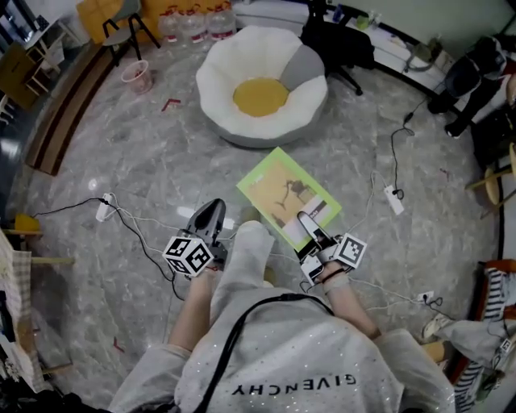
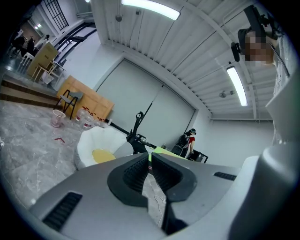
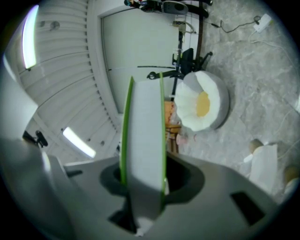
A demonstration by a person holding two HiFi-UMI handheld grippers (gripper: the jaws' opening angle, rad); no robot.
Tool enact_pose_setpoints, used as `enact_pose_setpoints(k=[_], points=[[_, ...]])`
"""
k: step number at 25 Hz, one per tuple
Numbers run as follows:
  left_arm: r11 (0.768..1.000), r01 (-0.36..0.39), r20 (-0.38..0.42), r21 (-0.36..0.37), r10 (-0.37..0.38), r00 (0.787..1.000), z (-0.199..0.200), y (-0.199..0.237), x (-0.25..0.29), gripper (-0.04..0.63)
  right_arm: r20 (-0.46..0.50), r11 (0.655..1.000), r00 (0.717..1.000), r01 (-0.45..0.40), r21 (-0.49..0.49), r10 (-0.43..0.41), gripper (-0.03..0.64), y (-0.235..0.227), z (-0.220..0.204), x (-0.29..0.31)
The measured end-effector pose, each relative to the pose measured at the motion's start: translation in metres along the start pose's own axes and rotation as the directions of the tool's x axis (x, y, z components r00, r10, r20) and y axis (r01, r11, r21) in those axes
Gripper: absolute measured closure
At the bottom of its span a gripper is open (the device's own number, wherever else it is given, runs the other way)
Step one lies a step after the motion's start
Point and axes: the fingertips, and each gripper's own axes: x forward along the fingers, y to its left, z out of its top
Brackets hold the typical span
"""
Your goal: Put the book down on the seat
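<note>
The book (image 1: 289,198) has a green and yellow cover and hangs flat above the marble floor, in front of the person's knees. My right gripper (image 1: 313,235) is shut on its near edge. In the right gripper view the book (image 3: 145,131) stands edge-on between the jaws, white pages between green covers. The seat (image 1: 218,81) is a white flower-shaped floor cushion with a yellow centre, further ahead; it also shows in the right gripper view (image 3: 187,105) and the left gripper view (image 2: 91,143). My left gripper (image 1: 208,219) hovers to the left of the book, shut and holding nothing (image 2: 150,161).
White cables and power strips (image 1: 393,198) lie on the floor right of the book, and another strip (image 1: 103,206) lies at the left. A black office chair (image 1: 339,40) stands behind the seat. Water bottles (image 1: 193,22), a pink bucket (image 1: 139,77) and a chair (image 1: 122,32) stand at the back left.
</note>
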Motion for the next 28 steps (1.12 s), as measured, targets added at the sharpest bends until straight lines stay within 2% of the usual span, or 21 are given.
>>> enact_pose_setpoints(k=[6,10,14,18,23,28], points=[[0.998,0.070,-0.024,-0.002,-0.070,0.997,0.006,0.004,0.060,0.552,-0.005,0.999,1.000,-0.021,-0.027,0.021,0.463,0.005,0.028,0.023],[0.995,0.095,-0.028,-0.016,-0.096,0.995,0.019,0.014,0.104,0.552,-0.004,1.000,1.000,0.001,-0.023,-0.001,0.463,0.001,0.052,0.051],[0.994,0.112,-0.050,-0.015,-0.113,0.992,0.032,0.033,0.143,0.552,-0.003,1.000,1.000,0.016,-0.020,-0.016,0.463,-0.007,0.076,0.085],[0.993,0.117,-0.062,0.000,-0.116,0.991,0.031,0.047,0.156,0.552,0.005,1.000,1.000,0.010,-0.020,-0.010,0.463,-0.020,0.084,0.097],[0.993,0.119,-0.078,-0.013,-0.119,0.990,0.069,0.091,0.209,0.552,0.006,1.000,1.000,0.020,-0.007,-0.020,0.463,-0.014,0.115,0.166],[0.987,0.162,-0.090,-0.022,-0.163,0.982,0.081,0.108,0.245,0.552,0.025,0.999,0.999,0.034,-0.001,-0.034,0.463,-0.018,0.136,0.201]])
